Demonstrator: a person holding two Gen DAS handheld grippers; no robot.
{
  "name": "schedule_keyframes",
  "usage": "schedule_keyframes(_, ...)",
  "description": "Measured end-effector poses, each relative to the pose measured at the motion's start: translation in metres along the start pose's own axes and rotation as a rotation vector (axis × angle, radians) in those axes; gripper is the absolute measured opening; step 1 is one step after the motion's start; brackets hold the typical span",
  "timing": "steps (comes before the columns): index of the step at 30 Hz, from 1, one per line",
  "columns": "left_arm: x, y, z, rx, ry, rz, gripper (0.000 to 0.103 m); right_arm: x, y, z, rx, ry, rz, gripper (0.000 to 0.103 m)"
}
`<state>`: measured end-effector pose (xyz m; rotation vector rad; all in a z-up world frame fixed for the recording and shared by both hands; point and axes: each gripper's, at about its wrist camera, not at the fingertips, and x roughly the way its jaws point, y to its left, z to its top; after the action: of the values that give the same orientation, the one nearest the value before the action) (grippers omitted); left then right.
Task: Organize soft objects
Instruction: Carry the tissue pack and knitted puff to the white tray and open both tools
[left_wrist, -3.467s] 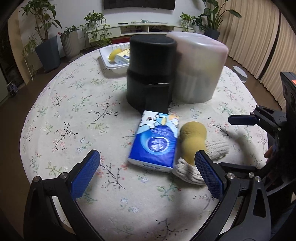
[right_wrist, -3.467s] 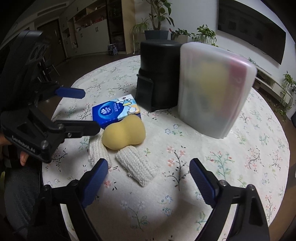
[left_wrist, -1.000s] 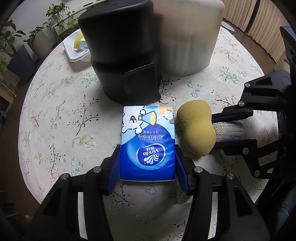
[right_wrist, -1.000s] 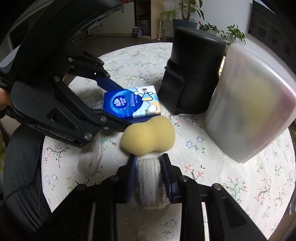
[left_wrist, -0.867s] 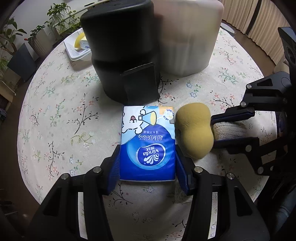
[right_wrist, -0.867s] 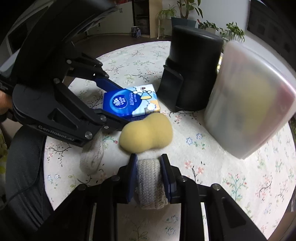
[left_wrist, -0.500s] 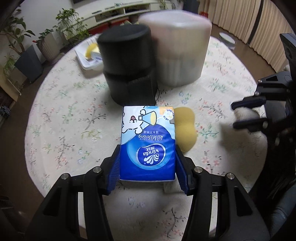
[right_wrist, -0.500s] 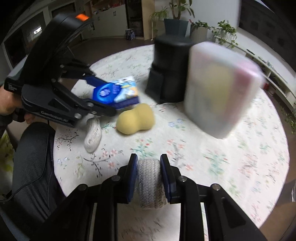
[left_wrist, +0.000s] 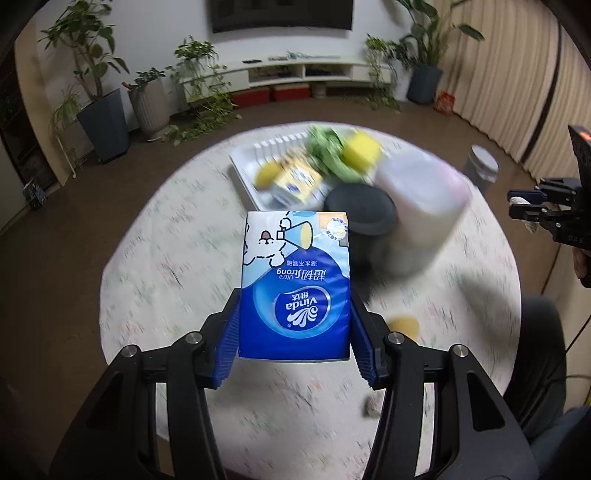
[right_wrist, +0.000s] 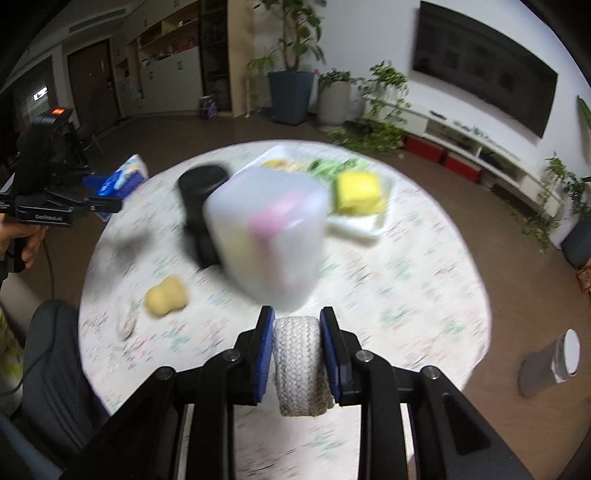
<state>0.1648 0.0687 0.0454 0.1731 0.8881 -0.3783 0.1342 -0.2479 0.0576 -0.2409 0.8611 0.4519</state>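
Observation:
My left gripper is shut on a blue tissue pack and holds it high above the round floral table. My right gripper is shut on a white knitted sock, also lifted off the table. A yellow peanut-shaped sponge and a second white sock lie on the cloth at the left of the right wrist view. A frosted plastic bin and a black bin stand upside down mid-table. The left gripper with the pack also shows at the far left.
A white tray at the back of the table holds a yellow sponge block, green cloth and other items. A grey cylinder stands on the floor to the right. A person's hand and dark-clad legs are at the table's left edge.
Both grippers have risen well above the table with their loads, the tissue pack and the sock. The table and bins now look smaller and farther, and the tray behind the bins has come into view.

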Motion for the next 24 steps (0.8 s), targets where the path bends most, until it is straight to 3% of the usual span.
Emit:
schedule_keyframes(6, 0.024, 0.022, 0.061, 0.007, -0.015, -0.007, 0.05, 0.022, -0.041, 0.056, -0.021, 0.008, -0.036, 0.027)
schedule_keyframes(11, 0.065, 0.032, 0.117, 0.013, -0.002, -0.009, 0.05, 0.062, -0.06, 0.121, -0.059, 0.021, -0.007, 0.027)
schedule_keyframes(17, 0.125, 0.038, 0.16, 0.045, 0.039, -0.025, 0.05, 0.119, -0.051, 0.173, -0.168, 0.054, 0.069, 0.027)
schedule_keyframes(24, 0.192, 0.023, 0.168, 0.117, 0.121, -0.061, 0.05, 0.184, -0.013, 0.187, -0.361, 0.129, 0.183, 0.027)
